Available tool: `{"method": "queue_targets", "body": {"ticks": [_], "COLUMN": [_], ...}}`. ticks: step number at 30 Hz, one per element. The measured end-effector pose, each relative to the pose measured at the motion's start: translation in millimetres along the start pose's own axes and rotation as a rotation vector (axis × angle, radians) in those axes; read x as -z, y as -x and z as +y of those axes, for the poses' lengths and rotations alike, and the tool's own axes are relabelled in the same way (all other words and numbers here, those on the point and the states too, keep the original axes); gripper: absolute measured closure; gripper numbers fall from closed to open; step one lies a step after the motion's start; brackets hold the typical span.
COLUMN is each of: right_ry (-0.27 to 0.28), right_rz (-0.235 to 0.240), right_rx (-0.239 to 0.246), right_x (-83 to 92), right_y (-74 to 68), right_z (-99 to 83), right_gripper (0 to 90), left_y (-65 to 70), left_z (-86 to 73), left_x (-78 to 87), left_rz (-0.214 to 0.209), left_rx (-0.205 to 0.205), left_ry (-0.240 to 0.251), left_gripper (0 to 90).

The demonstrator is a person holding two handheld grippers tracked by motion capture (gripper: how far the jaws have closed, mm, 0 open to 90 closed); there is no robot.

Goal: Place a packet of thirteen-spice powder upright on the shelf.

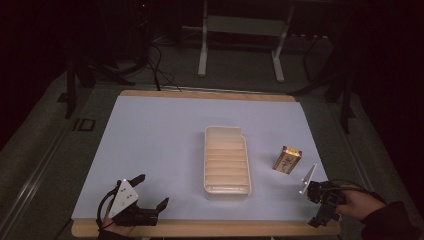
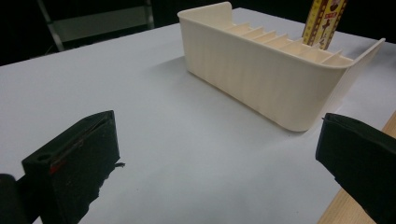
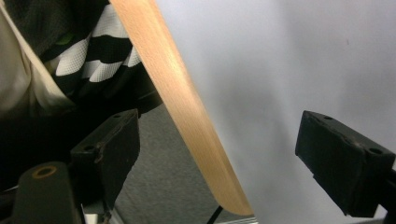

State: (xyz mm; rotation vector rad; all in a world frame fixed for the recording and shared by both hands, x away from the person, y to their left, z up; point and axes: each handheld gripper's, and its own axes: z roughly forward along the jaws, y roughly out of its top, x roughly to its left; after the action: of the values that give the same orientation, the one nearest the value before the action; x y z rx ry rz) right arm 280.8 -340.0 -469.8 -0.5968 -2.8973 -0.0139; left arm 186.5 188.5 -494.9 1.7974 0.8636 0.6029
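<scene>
Flanking the slotted tray [image 1: 227, 161], both tongs gape empty.

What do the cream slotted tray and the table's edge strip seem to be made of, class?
Cream slotted tray: probably moulded plastic, matte, with thin uniform walls and rounded corners. Light-brown table edge strip: looks like wood, smooth finish, with faint grain showing.
</scene>
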Motion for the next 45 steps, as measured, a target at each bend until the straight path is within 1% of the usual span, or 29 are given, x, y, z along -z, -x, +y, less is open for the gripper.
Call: {"method": "queue_targets", "body": {"ticks": [3, 6, 8, 9, 10, 12, 13, 15, 18, 20, 21, 22, 25, 26, 28, 31, 32, 33, 35, 36, 39, 45], "right_ry": [0.009, 0.012, 0.012, 0.014, 0.014, 0.011, 0.010, 0.008, 0.002, 0.000, 0.006, 0.006, 0.020, 0.024, 0.031, 0.047, 0.049, 0.049, 0.043, 0.043, 0.055, 0.055], "right_rz": [0.010, 0.016, 0.003, 0.003, 0.003, 0.001, 0.006, 0.010, 0.015, 0.018, 0.026, 0.026, 0.008, 0.008, 0.005, -0.006, -0.017, -0.017, -0.039, -0.042, -0.037, -0.035], "right_rx": [0.040, 0.052, 0.063, 0.069, 0.069, 0.093, 0.126, 0.128, 0.155, 0.161, 0.191, 0.191, 0.227, 0.241, 0.247, 0.268, 0.284, 0.284, 0.305, 0.316, 0.320, 0.337], "right_x": [1.6, 2.6, 3.5, 4.5, 4.5, 4.8, 5.0, 5.3, 5.3, 5.4, 6.3, 6.3, 7.8, 9.6, 10.9, 15.0, 17.1, 17.1, 18.1, 18.6, 21.3, 27.2], "right_y": [-4.3, -5.8, -7.1, -8.3, -8.3, -10.9, -13.5, -14.7, -17.4, -18.7, -22.1, -22.1, -25.9, -27.7, -28.9, -31.3, -33.2, -33.2, -36.4, -37.0, -38.7, -40.7], "right_z": [6.3, 9.6, 13.4, 17.2, 17.2, 20.2, 24.3, 26.3, 31.6, 33.3, 38.4, 38.4, 42.6, 45.1, 46.1, 49.7, 52.0, 52.0, 54.1, 55.5, 59.9, 65.8], "right_gripper": [15.1, 15.1, 15.4, 15.8, 15.8, 15.8, 15.6, 15.1, 14.5, 14.5, 14.5, 14.5, 14.5, 14.5, 14.6, 14.6, 14.5, 14.5, 14.5, 14.5, 14.6, 14.6], "left_y": [-0.1, 0.2, 0.3, 0.2, 0.2, 0.1, 0.1, 0.2, 0.3, 0.3, 0.2, 0.2, 0.1, 0.1, 0.4, 0.6, 0.6, 0.7, 0.8, 0.9, 1.2, 1.3], "left_z": [0.0, 0.0, 0.0, 0.0, 0.0, -0.1, -0.1, -0.2, -0.2, -0.2, -0.1, -0.2, -0.2, -0.3, -0.3, -0.4, -0.5, -0.5, -0.5, -0.5, -0.5, -0.7], "left_x": [0.0, -0.3, -0.3, -0.3, -0.3, -0.4, -0.5, -0.6, -0.9, -0.8, -0.6, -0.6, -0.8, -0.9, -1.2, -1.4, -1.5, -1.6, -1.7, -1.8, -2.0, -2.5], "left_rz": [0.000, -0.003, -0.003, -0.003, -0.003, -0.003, -0.003, -0.004, -0.006, -0.006, -0.006, -0.006, -0.007, -0.009, -0.010, -0.011, -0.013, -0.014, -0.016, -0.018, -0.022, -0.030], "left_rx": [0.001, 0.001, 0.001, 0.001, 0.001, 0.001, 0.002, 0.000, -0.003, -0.002, -0.002, 0.000, -0.001, -0.001, -0.002, -0.003, -0.002, -0.003, -0.003, -0.004, -0.006, -0.010], "left_ry": [-0.001, -0.001, -0.001, -0.001, -0.001, -0.002, -0.001, -0.003, -0.006, -0.005, -0.005, -0.004, -0.005, -0.005, -0.007, -0.007, -0.008, -0.008, -0.009, -0.009, -0.011, -0.012], "left_gripper": [0.0, 0.0, 0.0, 0.0, 0.0, 0.0, 0.0, 0.0, 0.0, 0.0, 0.0, 0.0, 0.0, 0.0, 0.0, 0.0, 0.0, 0.0, 0.0, 0.0, 0.0, 0.0]}}
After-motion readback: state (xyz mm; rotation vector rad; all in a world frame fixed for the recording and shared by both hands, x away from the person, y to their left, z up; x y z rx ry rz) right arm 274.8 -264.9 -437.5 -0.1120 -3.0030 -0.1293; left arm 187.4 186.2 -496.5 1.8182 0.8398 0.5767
